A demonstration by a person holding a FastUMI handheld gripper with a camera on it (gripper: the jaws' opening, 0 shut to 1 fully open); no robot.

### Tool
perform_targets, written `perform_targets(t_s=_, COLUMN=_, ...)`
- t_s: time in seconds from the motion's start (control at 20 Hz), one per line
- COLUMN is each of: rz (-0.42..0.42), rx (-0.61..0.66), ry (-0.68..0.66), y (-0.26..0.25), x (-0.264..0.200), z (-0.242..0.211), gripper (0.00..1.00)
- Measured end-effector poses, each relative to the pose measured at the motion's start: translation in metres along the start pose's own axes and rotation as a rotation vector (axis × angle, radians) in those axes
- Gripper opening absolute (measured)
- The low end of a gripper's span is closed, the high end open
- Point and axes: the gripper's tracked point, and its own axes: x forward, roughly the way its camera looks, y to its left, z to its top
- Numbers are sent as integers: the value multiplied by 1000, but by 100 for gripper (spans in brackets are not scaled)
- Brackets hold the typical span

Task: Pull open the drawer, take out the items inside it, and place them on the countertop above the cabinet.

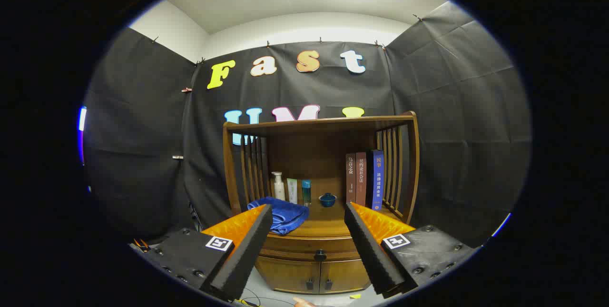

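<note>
Gripper view, facing a wooden cabinet (314,269) set against the booth's black cloth wall. The tongs (308,221) stand wide apart and hold nothing; their two dark foam-faced fingers (247,245) frame the cabinet front, well short of it. The drawer (304,249) lies directly beneath the worktop (323,226) and is closed, with its dark round knob (320,254) centred on the front and seen in the gap between the fingers; whatever it holds is hidden. Below the drawer are two cabinet doors (311,274), each with a small dark handle near the middle seam. The worktop is roofed by a shelf top (319,125) carried on slatted side rails. On the worktop, a folded blue towel (285,214) lies at the front left corner, just beyond the left finger. Along the back edge, left of centre, stand a white pump bottle (278,186), a pale tube (292,191) and a teal bottle (306,191), close together in a row. A small dark blue lidded bowl (328,199) sits near the centre back. Three upright books (364,179) lean against the right rail at the back right corner. A fingertip of a person (302,302) shows on the floor side, below the cabinet doors.
</note>
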Motion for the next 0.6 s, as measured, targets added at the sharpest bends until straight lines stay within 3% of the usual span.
perform_targets(t_s=0.6, rz=-11, rx=6, ry=2, y=-5, x=2, z=5, gripper=99)
